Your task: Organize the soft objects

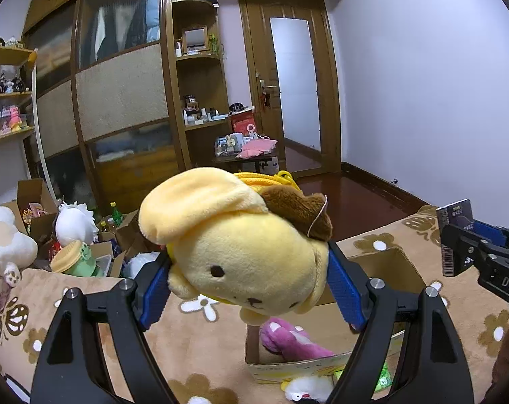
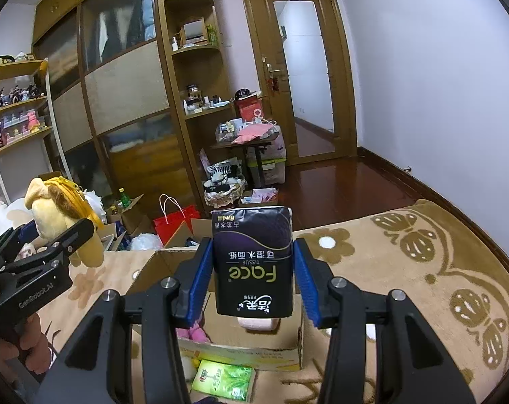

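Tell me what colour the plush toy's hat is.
Brown, on the yellow plush toy; its hat shows best in the left wrist view.

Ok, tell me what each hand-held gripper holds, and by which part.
Left hand-held gripper: yellow plush dog toy, clamped across its head. Right hand-held gripper: dark plastic tissue pack, by its two sides.

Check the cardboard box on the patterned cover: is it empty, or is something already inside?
Not empty. The cardboard box is open-topped, and a pink plush lies on its floor; the right wrist view also shows pink at its left inner side.
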### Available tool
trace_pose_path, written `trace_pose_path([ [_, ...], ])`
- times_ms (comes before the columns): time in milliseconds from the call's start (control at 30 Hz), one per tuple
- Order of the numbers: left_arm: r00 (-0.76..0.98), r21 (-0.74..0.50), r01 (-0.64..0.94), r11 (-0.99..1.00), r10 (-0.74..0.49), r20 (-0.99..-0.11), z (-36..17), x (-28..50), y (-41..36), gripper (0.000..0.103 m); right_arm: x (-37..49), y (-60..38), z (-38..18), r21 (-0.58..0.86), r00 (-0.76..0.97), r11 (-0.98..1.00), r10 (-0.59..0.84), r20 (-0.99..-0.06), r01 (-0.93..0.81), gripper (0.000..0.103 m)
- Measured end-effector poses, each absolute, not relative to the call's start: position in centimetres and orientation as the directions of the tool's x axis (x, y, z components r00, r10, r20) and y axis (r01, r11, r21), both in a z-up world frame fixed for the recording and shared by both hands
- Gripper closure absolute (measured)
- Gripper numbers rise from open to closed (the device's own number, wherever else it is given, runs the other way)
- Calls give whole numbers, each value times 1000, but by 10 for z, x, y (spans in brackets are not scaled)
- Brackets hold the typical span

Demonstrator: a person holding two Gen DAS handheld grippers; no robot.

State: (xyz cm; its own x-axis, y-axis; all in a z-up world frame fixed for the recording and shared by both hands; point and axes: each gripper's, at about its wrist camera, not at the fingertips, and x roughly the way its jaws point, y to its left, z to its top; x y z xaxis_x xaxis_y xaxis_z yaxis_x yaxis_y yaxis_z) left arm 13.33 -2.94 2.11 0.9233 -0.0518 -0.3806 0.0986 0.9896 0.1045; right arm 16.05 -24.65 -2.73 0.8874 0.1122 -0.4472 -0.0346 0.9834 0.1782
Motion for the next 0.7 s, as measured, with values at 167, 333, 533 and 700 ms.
trace_pose_path([
  [167,916,111,106,988,-54,-397,23,142,-27,21,167,-242,-28,172,884,984,116,-453,-41,53],
  [333,911,117,104,988,-48,-409,17,148,-27,21,171,-243,-33,177,881,983,121,-457,-44,53],
  [533,903,124,109,986,-46,-427,11,154,-30,21,173,-244,-36,187,880,981,124,-459,-40,53],
  [700,897,129,118,985,-50,-440,7,157,-31,21,177,-245,-40,194,876,980,129,-464,-42,53],
])
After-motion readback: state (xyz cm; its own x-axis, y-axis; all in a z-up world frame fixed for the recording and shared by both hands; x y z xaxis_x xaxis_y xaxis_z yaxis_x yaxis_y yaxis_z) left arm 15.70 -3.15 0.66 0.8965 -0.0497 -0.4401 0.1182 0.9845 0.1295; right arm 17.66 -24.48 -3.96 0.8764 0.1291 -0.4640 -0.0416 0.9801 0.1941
